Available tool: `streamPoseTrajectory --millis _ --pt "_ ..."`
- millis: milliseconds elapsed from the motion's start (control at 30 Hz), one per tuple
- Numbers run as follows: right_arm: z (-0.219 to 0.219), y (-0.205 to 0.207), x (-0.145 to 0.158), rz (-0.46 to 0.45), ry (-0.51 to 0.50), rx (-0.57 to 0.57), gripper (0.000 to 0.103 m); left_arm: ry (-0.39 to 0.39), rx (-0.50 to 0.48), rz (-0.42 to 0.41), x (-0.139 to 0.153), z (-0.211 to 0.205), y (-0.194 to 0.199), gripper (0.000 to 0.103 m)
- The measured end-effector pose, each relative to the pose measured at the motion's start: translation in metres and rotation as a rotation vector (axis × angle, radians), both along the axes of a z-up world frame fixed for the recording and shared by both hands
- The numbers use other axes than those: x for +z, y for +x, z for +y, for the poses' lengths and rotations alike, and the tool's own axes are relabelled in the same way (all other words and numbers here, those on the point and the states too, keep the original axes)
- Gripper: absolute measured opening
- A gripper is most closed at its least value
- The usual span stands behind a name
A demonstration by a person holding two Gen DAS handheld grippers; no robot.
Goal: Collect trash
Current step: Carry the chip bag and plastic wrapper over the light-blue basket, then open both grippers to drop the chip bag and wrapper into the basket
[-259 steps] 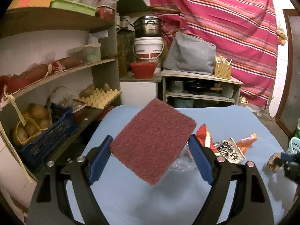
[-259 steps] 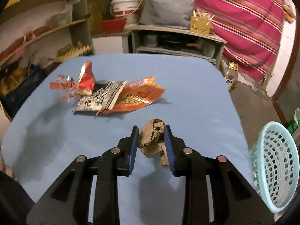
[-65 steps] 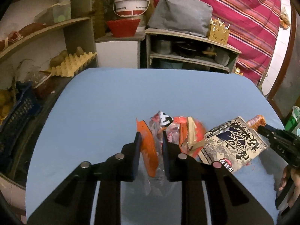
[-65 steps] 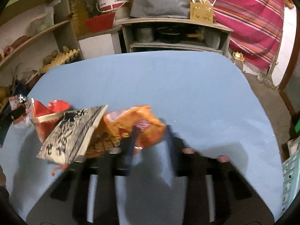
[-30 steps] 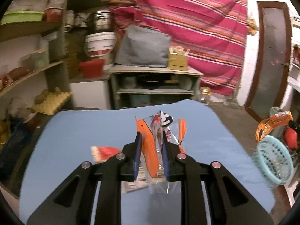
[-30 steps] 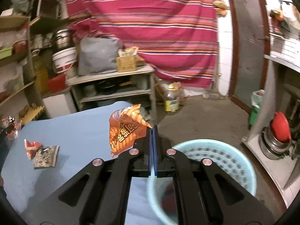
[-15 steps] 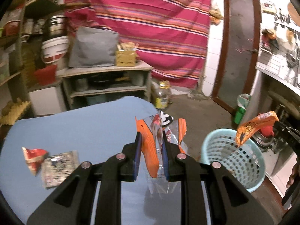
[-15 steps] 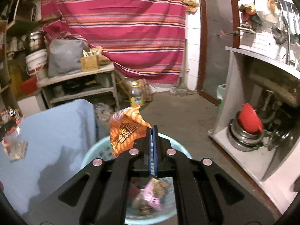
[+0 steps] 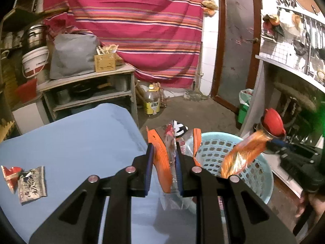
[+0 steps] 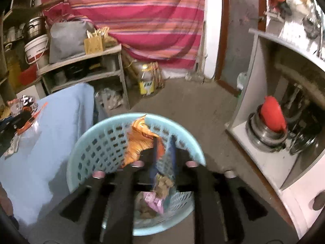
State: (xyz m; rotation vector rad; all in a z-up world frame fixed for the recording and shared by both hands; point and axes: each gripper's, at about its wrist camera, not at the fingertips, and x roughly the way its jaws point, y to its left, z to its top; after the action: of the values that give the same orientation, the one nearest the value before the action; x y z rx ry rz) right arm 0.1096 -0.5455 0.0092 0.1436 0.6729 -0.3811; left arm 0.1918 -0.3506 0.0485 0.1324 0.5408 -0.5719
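Blue table (image 9: 71,138), perforated aqua basket (image 10: 97,142), left jaws clamping crinkled orange-clear wrapper (image 9: 165,158), right jaws parted beside orange bag (image 10: 140,140).

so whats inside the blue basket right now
In the light blue basket: a pink wrapper and crumpled brown paper on the bottom, with the orange snack bag dropping in. The right gripper covers the rest.

Four wrappers (image 9: 33,184), one basket (image 9: 262,180)
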Motion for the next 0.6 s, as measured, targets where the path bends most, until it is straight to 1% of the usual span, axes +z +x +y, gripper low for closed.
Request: streamPoseTrajectory --millis 33,100,167,267,300,400,500,567,600 --pt "-0.001 0.0 -0.002 -0.001 0.003 -0.002 0.045 0.005 -0.007 0.0 -0.002 -0.006 -0.001 0.02" --pt "-0.003 0.0 -0.003 0.002 0.018 -0.01 0.045 0.011 -0.016 0.002 -0.004 -0.012 -0.001 0.02" --pt "-0.009 -0.005 -0.001 -0.02 0.036 -0.031 0.047 0.01 -0.031 0.014 -0.008 -0.019 -0.001 0.02" --pt "-0.015 -0.014 0.005 -0.057 0.037 -0.072 0.06 0.013 -0.052 0.036 -0.015 -0.03 -0.002 0.02" --pt "-0.019 -0.017 0.006 -0.064 0.041 -0.08 0.062 0.017 -0.06 0.044 -0.018 -0.035 -0.002 0.02" --pt "-0.026 -0.025 0.009 -0.092 0.059 -0.104 0.065 0.026 -0.087 0.068 -0.026 -0.051 -0.002 0.021" --pt "-0.032 -0.031 0.012 -0.116 0.076 -0.123 0.067 0.015 -0.11 0.105 -0.03 -0.064 0.001 0.021" --pt "-0.035 -0.034 0.013 -0.124 0.079 -0.134 0.068 0.016 -0.123 0.118 -0.031 -0.075 0.003 0.024" --pt "-0.036 -0.035 0.014 -0.126 0.08 -0.138 0.068 0.017 -0.127 0.123 -0.032 -0.078 0.004 0.028"
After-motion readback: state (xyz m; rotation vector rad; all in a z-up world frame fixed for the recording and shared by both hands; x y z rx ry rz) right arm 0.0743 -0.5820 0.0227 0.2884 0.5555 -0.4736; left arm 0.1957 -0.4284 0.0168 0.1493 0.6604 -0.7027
